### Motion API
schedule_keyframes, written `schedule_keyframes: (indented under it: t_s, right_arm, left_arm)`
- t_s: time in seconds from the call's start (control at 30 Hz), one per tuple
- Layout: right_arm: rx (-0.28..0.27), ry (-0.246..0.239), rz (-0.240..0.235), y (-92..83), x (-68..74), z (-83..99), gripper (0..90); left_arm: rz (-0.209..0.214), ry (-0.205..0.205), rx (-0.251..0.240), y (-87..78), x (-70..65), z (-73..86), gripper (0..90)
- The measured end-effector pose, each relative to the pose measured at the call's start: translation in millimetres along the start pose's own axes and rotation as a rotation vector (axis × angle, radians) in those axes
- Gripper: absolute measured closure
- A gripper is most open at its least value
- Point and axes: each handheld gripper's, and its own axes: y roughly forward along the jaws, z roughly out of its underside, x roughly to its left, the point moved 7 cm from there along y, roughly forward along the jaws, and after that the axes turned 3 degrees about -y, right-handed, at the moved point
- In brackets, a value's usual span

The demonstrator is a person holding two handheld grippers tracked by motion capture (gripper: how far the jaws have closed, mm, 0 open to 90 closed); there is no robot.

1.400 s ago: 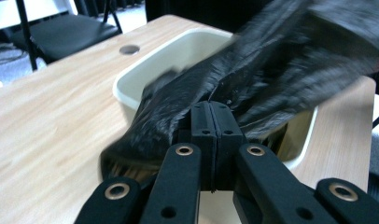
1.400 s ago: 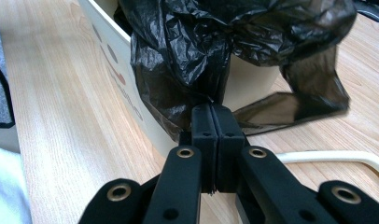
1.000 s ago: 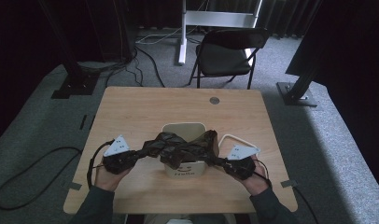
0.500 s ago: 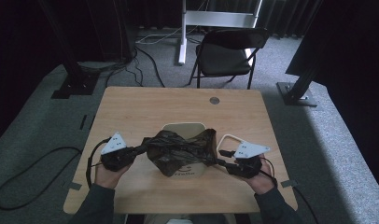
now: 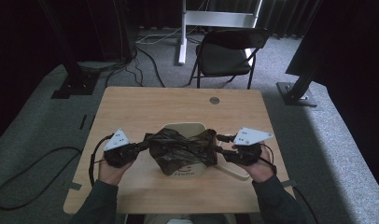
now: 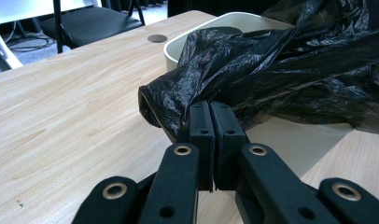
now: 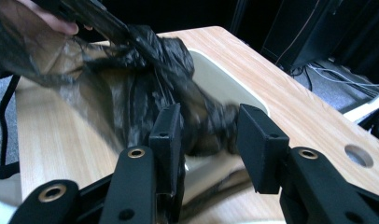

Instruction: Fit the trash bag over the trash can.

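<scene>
A crumpled black plastic bag [image 5: 183, 151] lies draped over a cream bin [image 5: 183, 127] in the middle of the wooden table [image 5: 145, 107]. My left gripper [image 5: 143, 147] is at the bag's left end. In the left gripper view it [image 6: 210, 109] is shut on a pinched fold of the bag [image 6: 281, 60], beside the bin's rim [image 6: 215, 23]. My right gripper [image 5: 220, 143] is at the bag's right end. Its jaws have just been opening. In the right gripper view it [image 7: 208, 126] stands open with the blurred bag [image 7: 145, 60] loose between the jaws, above the bin [image 7: 225, 79].
A round cable hole [image 5: 214, 100] sits near the table's far edge. Behind the table stand a black folding chair [image 5: 229, 51] and a white stand [image 5: 215, 18]. Cables [image 5: 29, 163] trail on the grey floor at left, and black stand bases [image 5: 295, 93] flank the table.
My right gripper has opened, let go of the bag's right end and lifted a little. The bag has slackened and bunched toward the middle. The left gripper kept its grip and place.
</scene>
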Motion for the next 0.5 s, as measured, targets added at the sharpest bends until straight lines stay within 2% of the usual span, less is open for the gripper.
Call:
schedule_keyframes:
  t_s: [0.2, 0.37, 0.5]
  right_arm:
    - [0.028, -0.009, -0.01, 19.7, -5.4, -11.9, 59.9]
    - [0.105, 0.0, -0.032, 42.2, -11.8, -5.7, 59.1]
    - [0.142, -0.002, -0.066, 51.0, -10.0, 0.5, 72.4]
  left_arm:
    - [-0.001, 0.002, -0.004, 4.5, 1.0, -3.8, 87.3]
    - [-0.001, -0.001, -0.008, 5.2, 1.2, -4.8, 86.1]
    - [0.004, 0.013, -0.012, 1.3, -2.4, -5.4, 80.5]
